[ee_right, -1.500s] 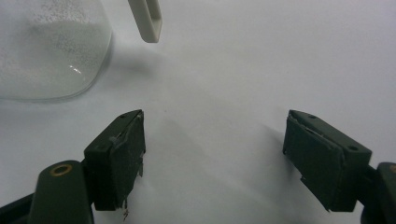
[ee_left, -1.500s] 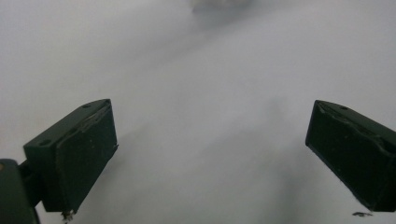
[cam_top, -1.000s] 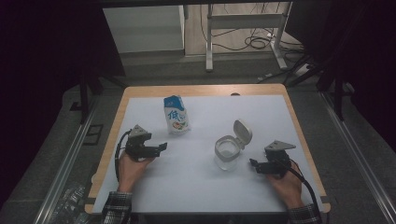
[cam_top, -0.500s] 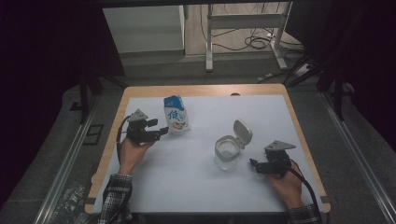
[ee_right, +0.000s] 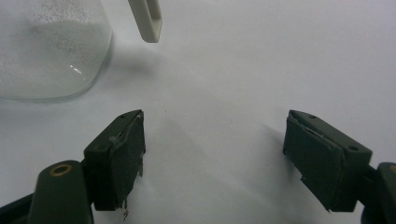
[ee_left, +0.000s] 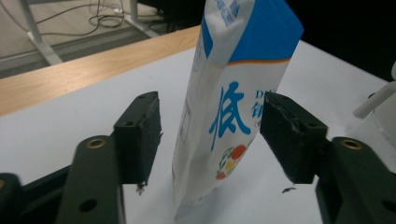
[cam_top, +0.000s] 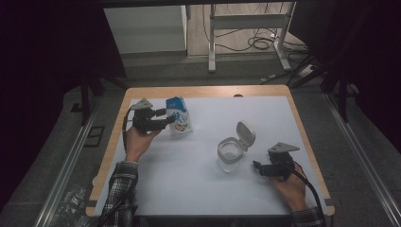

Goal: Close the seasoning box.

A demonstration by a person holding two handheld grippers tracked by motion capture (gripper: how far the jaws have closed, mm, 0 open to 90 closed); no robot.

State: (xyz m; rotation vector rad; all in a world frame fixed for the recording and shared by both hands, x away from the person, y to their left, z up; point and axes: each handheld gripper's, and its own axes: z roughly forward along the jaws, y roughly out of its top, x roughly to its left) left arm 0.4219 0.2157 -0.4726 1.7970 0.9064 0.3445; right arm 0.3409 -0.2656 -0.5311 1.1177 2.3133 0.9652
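One upright blue-and-white pouch (ee_left: 233,107), printed fruit

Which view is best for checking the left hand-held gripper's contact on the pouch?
Left gripper view: the pouch stands between the pads, gaps visible on both sides. High view shows the pouch small, beside the left hand-held gripper, contact unreadable.

Glossy paper carton (ee_left: 233,107), clear plastic jar (cam_top: 230,153), matt white tbl (cam_top: 198,179)
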